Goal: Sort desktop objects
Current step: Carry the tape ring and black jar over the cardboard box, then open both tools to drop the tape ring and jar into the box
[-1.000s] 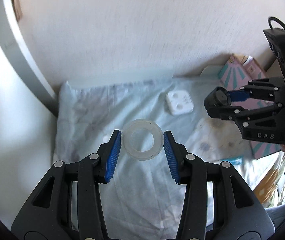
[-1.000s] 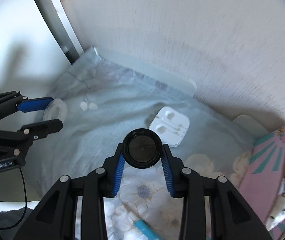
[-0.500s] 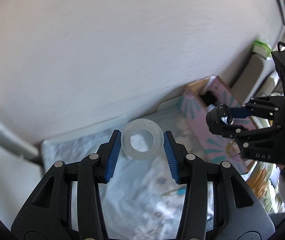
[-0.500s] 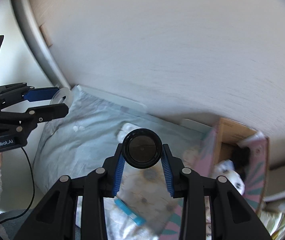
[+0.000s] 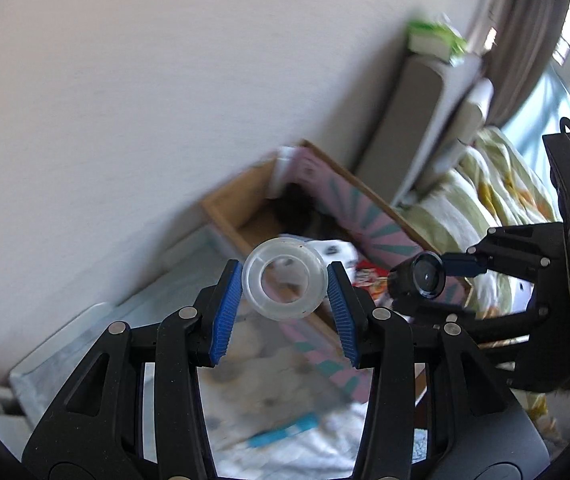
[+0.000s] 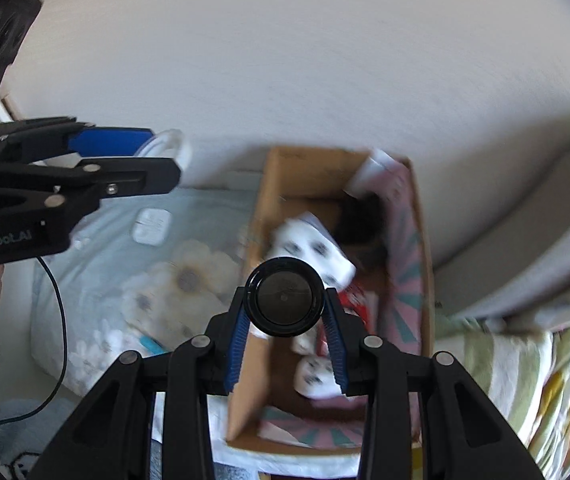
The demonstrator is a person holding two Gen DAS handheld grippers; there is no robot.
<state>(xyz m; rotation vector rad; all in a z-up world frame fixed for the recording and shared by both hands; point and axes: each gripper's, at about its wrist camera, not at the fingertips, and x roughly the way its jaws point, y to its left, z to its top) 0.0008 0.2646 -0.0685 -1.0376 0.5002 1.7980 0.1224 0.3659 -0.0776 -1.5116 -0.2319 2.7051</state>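
Left gripper (image 5: 285,292) clamps clear tape roll (image 5: 285,285); right gripper (image 6: 285,322) clamps black lid (image 6: 284,297) over cardboard box (image 6: 263,208). Box contents blurred.

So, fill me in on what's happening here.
A person is sorting with two handheld grippers. The left gripper is clamped on a clear tape roll; the right gripper is clamped on a round black cap. Both hang above the open cardboard box, which already holds several items.
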